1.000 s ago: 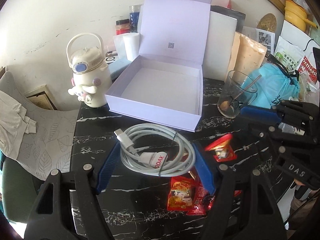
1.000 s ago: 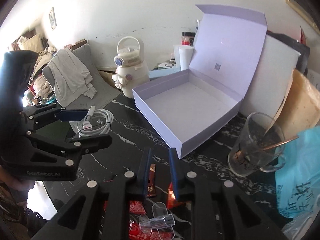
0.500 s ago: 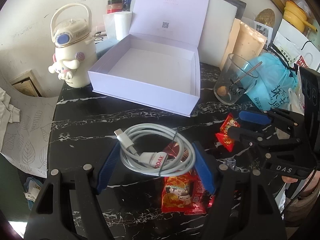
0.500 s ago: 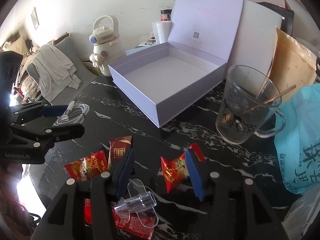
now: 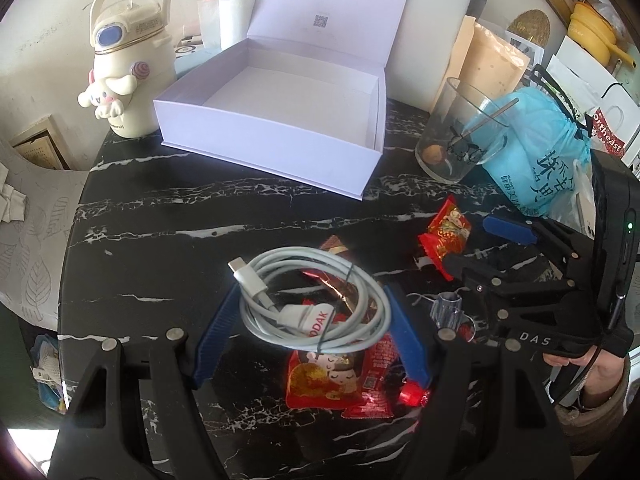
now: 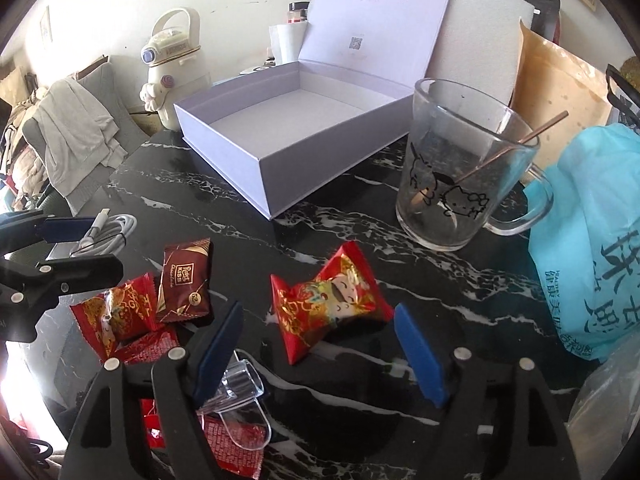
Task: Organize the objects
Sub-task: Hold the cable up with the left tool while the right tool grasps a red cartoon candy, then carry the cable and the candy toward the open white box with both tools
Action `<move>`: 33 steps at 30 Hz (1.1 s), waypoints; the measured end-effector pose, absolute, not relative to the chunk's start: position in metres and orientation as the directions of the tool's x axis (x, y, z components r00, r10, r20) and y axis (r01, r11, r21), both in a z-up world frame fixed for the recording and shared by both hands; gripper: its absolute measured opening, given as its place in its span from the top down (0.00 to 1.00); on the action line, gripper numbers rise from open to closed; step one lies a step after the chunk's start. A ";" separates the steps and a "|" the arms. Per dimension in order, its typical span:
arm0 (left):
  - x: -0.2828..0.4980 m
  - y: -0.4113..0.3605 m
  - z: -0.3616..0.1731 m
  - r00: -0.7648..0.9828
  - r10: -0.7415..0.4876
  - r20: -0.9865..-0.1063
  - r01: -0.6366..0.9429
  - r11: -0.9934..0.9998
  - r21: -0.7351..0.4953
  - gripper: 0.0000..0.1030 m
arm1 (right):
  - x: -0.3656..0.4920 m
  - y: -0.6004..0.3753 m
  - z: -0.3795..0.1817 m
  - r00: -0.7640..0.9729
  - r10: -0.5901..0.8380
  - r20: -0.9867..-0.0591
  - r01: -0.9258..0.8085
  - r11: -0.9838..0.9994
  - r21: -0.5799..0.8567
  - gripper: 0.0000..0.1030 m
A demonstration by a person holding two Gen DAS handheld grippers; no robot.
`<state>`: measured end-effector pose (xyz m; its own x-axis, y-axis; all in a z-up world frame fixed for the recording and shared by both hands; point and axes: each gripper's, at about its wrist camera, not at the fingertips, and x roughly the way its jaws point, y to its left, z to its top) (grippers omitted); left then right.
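Observation:
My left gripper [image 5: 310, 320] is shut on a coiled white charging cable [image 5: 316, 304] and holds it above the black marble table [image 5: 160, 216]; it also shows in the right wrist view [image 6: 60, 246] at the left edge, with the cable [image 6: 108, 230]. My right gripper [image 6: 320, 334] is open around a red candy packet [image 6: 328, 302] that lies on the table; the packet also shows in the left wrist view [image 5: 446, 236]. The open lilac box [image 5: 280, 116] stands empty at the back; it also shows in the right wrist view [image 6: 296, 128].
More red snack packets [image 6: 116, 314], a brown chocolate packet [image 6: 184, 280] and a clear plastic clip [image 6: 240, 396] lie near the front. A glass mug with a spoon [image 6: 460, 176], a blue bag [image 6: 592, 248] and a cream kettle-shaped bottle [image 5: 124, 72] flank the box.
My right gripper has opened wide and dropped toward the table, now straddling the red candy packet. My left gripper has pulled back and risen with the cable still in it.

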<state>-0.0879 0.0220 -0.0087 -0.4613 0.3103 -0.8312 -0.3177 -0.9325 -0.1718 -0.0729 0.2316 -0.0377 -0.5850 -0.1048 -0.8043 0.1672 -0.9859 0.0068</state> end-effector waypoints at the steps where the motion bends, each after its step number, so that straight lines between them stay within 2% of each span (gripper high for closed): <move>1: -0.088 0.023 -0.010 -0.459 0.310 -0.833 -0.317 -0.933 -0.172 0.31 | -0.075 0.232 -0.040 -0.584 -0.102 -0.806 0.169 -0.986 0.002 0.24; 25: -0.106 0.030 -0.023 -0.422 0.305 -0.854 -0.315 -0.932 -0.178 0.31 | -0.103 0.225 -0.062 -0.547 -0.082 -0.833 0.211 -0.976 -0.043 0.25; 29: -0.108 0.031 -0.024 -0.417 0.303 -0.857 -0.313 -0.933 -0.177 0.31 | -0.104 0.225 -0.061 -0.544 -0.112 -0.832 0.231 -0.973 -0.019 0.43; 33: -0.109 0.031 -0.025 -0.411 0.304 -0.859 -0.307 -0.934 -0.184 0.31 | -0.101 0.224 -0.059 -0.545 -0.113 -0.831 0.237 -0.971 -0.023 0.50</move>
